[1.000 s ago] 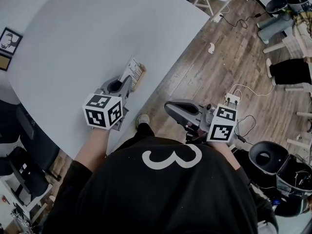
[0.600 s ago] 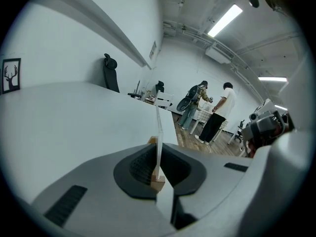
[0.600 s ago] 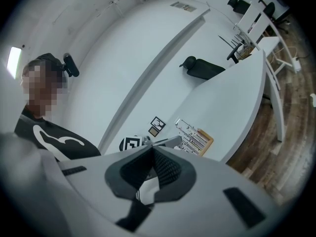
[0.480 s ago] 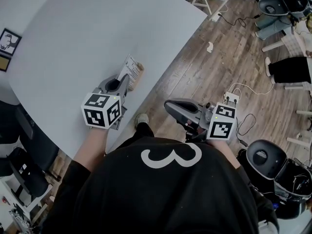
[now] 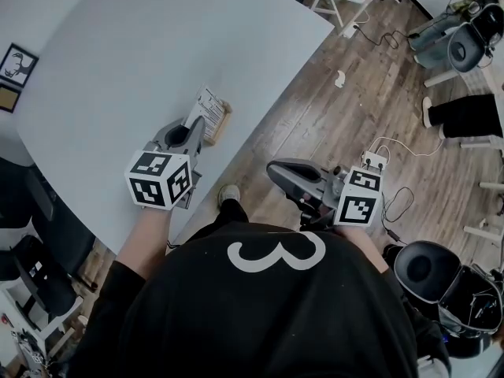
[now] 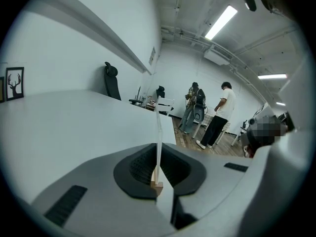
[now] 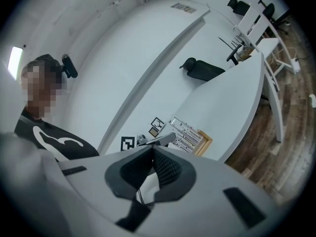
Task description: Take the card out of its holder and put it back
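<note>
The card (image 5: 209,110) stands in its wooden holder (image 5: 223,123) near the table's (image 5: 118,53) right edge. The left claw (image 5: 197,128) is pinched narrow on its lower part. A slanted pull could drag the light holder along (the floor is close), or the thin card could slip. It stands edge-on to the claw, long axis apparently upright, faces left and right. The right claw (image 5: 274,172) hangs closed and empty off the table.

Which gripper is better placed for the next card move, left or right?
Left. The left gripper is shut on the card, right at the wooden holder on the table. The right gripper hangs off the table over the floor, jaws together on nothing.
</note>
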Tool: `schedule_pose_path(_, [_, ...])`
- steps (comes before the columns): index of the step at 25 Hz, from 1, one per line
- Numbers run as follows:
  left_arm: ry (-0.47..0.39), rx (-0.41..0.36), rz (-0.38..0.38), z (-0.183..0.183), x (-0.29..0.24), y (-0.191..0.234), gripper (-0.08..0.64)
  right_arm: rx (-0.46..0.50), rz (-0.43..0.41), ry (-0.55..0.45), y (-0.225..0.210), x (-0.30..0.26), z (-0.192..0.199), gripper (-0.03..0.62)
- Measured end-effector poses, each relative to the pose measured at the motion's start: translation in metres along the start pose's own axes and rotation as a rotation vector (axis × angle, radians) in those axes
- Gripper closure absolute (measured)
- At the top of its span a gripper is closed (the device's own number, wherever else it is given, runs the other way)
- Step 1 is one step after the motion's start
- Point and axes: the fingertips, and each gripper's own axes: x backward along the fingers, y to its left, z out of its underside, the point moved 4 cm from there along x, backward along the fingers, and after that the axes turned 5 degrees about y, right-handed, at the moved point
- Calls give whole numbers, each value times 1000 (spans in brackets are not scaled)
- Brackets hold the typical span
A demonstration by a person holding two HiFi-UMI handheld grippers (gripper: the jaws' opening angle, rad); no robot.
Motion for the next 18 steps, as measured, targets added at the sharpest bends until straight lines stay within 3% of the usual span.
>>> schedule_pose_path(7, [-39, -47, -41, 0, 18, -17, 535, 36, -5, -9, 11, 15, 15, 581])
schedule_pose_path(18, [-120, -19, -81, -17, 43, -13, 535, 36, -6, -2, 19, 15, 13, 581])
